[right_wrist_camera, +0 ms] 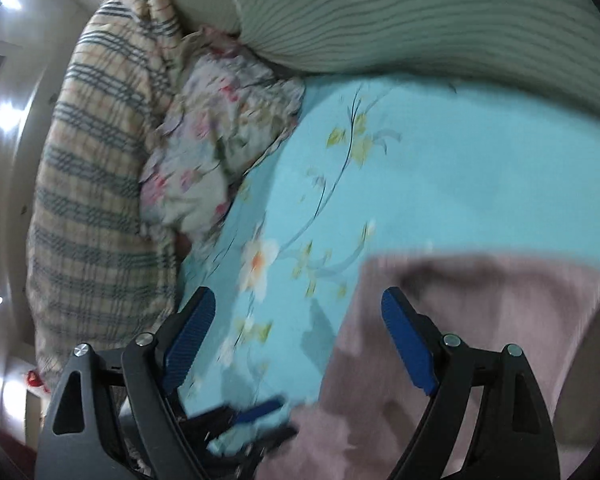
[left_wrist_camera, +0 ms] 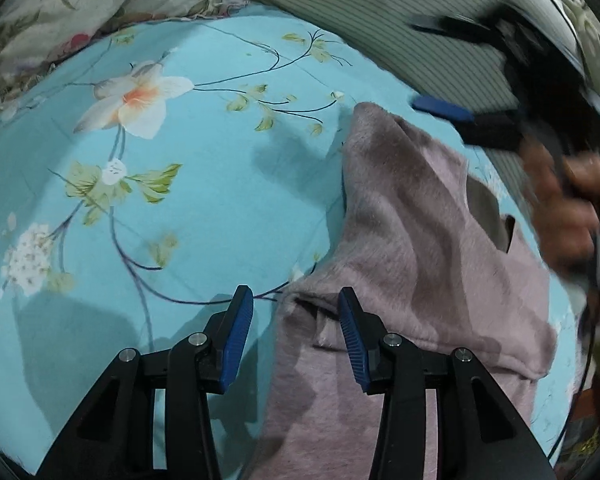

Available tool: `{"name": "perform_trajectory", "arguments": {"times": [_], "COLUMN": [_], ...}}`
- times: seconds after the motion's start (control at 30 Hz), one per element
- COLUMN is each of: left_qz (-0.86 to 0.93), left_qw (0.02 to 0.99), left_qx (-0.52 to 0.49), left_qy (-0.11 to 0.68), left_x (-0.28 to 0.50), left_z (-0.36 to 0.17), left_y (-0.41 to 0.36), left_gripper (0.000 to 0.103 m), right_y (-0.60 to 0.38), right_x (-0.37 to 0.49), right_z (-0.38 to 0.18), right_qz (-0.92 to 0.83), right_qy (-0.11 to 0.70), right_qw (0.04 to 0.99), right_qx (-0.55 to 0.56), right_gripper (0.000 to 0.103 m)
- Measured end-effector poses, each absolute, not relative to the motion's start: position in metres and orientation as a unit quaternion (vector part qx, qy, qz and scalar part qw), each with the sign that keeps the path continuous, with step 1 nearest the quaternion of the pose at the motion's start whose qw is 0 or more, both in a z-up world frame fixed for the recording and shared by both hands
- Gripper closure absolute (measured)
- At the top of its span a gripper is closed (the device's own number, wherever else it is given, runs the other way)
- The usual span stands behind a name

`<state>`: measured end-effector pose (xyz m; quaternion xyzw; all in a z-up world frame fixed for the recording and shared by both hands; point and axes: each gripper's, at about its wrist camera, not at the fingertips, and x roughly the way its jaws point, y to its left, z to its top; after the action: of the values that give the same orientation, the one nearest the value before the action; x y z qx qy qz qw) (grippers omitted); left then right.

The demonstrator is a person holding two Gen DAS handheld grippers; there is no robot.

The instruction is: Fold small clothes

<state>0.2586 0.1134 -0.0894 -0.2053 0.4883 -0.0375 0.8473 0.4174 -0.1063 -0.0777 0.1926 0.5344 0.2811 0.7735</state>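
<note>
A fuzzy mauve-pink garment [left_wrist_camera: 412,248] lies rumpled on the turquoise floral bedsheet [left_wrist_camera: 204,184], at the right of the left wrist view. My left gripper [left_wrist_camera: 296,300] is open and empty, its jaws straddling the garment's near left edge. My right gripper [left_wrist_camera: 444,68] shows blurred at the upper right of that view, held above the garment's far end, open. In the right wrist view the right gripper [right_wrist_camera: 300,304] is open and empty above the garment [right_wrist_camera: 480,320] and sheet [right_wrist_camera: 440,184]. The left gripper [right_wrist_camera: 256,420] appears blurred at the bottom there.
A floral pillow [left_wrist_camera: 80,8] lies at the far left of the bed. A grey-green striped cushion [left_wrist_camera: 380,12] lies along the far side. A plaid blanket [right_wrist_camera: 96,184] is piled beyond the pillow [right_wrist_camera: 216,140]. A hand [left_wrist_camera: 572,216] grips the right tool.
</note>
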Motion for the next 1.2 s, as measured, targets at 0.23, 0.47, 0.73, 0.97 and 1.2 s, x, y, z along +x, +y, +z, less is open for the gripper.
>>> {"name": "perform_trajectory", "arguments": {"times": [0.23,0.47,0.73,0.97,1.2], "left_qz": [-0.032,-0.031,-0.037,-0.014,0.014], "left_qw": [0.841,0.84,0.851,0.856,0.858], "left_qx": [-0.128,-0.111,-0.098,-0.057,-0.013], "left_qy": [0.525,0.53,0.514,0.513,0.512], "left_x": [0.292,0.292,0.336,0.385,0.407], "left_z": [-0.1,-0.092,-0.067,-0.069,-0.084], "left_y": [0.081,0.088,0.075,0.061,0.051], "left_gripper": [0.045,0.046,0.046,0.046,0.044], "right_y": [-0.136,-0.212,-0.341,-0.392,-0.367], "right_x": [0.381,0.297,0.16,0.119,0.158], "right_z": [-0.122,-0.073,-0.025,-0.028,-0.049], "right_qz": [0.19,0.09,-0.159,-0.202,-0.172], "right_qy": [0.567,0.467,0.41,0.402,0.444], "right_qw": [0.773,0.851,0.881,0.869,0.864], "right_qx": [0.213,0.222,0.176,0.207,0.163], "right_gripper": [0.018,0.018,0.034,0.042,0.094]}}
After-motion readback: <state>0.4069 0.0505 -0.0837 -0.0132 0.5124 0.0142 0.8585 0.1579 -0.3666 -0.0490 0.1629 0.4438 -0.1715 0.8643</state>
